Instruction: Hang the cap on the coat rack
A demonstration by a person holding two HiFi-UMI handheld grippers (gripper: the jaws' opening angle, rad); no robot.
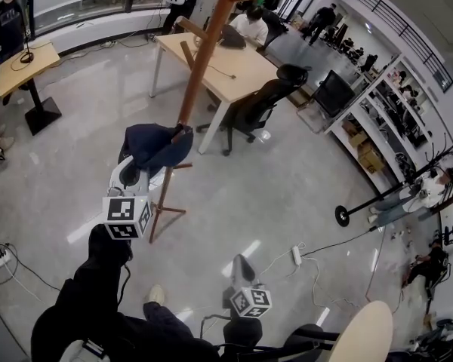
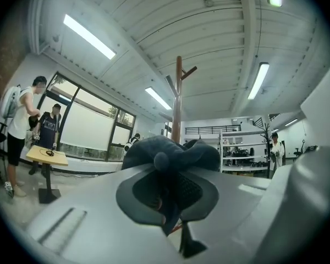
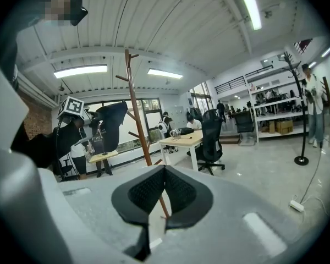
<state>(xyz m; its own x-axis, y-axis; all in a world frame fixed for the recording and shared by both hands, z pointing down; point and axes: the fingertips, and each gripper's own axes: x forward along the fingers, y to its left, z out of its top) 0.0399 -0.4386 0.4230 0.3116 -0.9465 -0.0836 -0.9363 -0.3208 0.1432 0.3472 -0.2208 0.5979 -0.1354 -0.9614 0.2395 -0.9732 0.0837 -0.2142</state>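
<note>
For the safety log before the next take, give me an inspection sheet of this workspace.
Surface: glossy grey floor; no table in use.
Job's things: dark cap on no peg, held close to the pole of the wooden coat rack.
Clutter: round-based stand on the floor.
Grippers: left gripper shut on the cap; right gripper shut, empty.
Cables: power strip and loose leads on the floor.
Surroundings: desk, office chair, shelves, several people.

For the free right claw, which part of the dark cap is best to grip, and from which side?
Probably the loose lower edge of the cap, coming from the person's right: the left claw pinches its near side, and the fabric hangs toward the right claw.
</note>
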